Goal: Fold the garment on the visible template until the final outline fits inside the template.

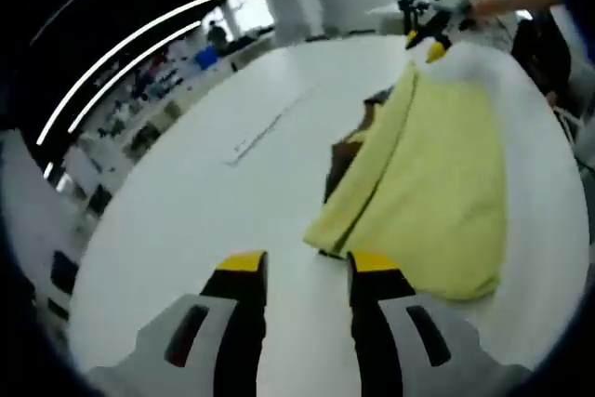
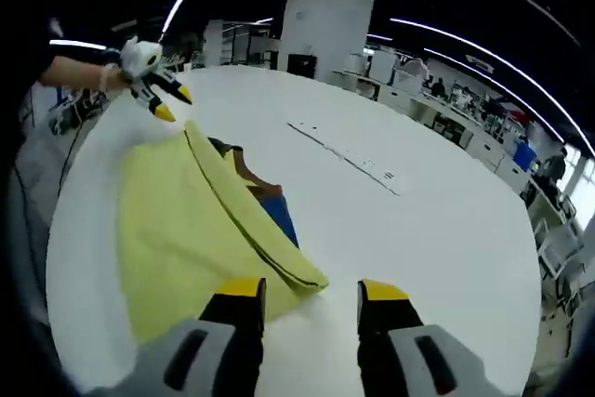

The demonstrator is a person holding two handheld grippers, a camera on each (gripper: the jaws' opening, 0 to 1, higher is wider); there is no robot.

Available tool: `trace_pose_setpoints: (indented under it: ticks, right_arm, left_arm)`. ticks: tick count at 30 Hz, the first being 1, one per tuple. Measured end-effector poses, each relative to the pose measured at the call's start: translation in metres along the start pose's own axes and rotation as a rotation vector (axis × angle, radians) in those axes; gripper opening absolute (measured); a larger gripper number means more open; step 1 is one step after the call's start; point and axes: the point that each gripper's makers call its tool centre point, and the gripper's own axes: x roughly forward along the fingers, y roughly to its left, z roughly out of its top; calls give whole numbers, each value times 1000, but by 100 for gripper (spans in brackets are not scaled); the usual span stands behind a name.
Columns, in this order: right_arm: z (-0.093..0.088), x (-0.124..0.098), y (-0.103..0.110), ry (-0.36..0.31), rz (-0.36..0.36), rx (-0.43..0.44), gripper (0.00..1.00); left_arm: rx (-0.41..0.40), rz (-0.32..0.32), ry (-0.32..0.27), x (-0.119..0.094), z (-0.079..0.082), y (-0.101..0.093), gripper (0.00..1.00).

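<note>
A yellow garment [image 1: 437, 183] lies folded on the white table [image 1: 186, 230], with a dark brown and blue patch [image 1: 358, 137] showing at its folded edge. My left gripper [image 1: 309, 267] is open just short of the garment's near corner, nothing between its jaws. At the far corner a hand holds my right gripper [image 1: 429, 42]. In the right gripper view the yellow garment [image 2: 186, 230] runs away from my right gripper [image 2: 312, 290], which is open, its left jaw beside the garment's corner. My left gripper [image 2: 158, 90] hovers at the opposite corner. A faint marked line [image 2: 344, 155] crosses the table.
The same faint line [image 1: 270, 127] lies left of the garment. Beyond the table's curved edge [image 2: 521, 258] are office desks [image 2: 446, 99] and a white pillar [image 2: 325, 16]. A person's sleeve [image 1: 548, 53] sits at the far right.
</note>
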Motion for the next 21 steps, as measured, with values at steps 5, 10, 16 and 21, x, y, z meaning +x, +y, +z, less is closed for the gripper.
trace_pose_setpoints:
  ticks: [5,10,16,21]
  right_arm:
    - [-4,9,-4,61,-10,-157,33]
    - [-7,14,-1,80,3,-225,31]
    - [-10,21,2,99,8,-270,28]
    - [-9,25,3,101,8,-318,24]
  left_arm:
    - [218,-9,44,9,-1,-1,25]
    - [388,-37,79,15,-2,-7,21]
    - [535,-41,130,24,-9,-12,21]
    - [601,-34,134,27,-6,-14,15]
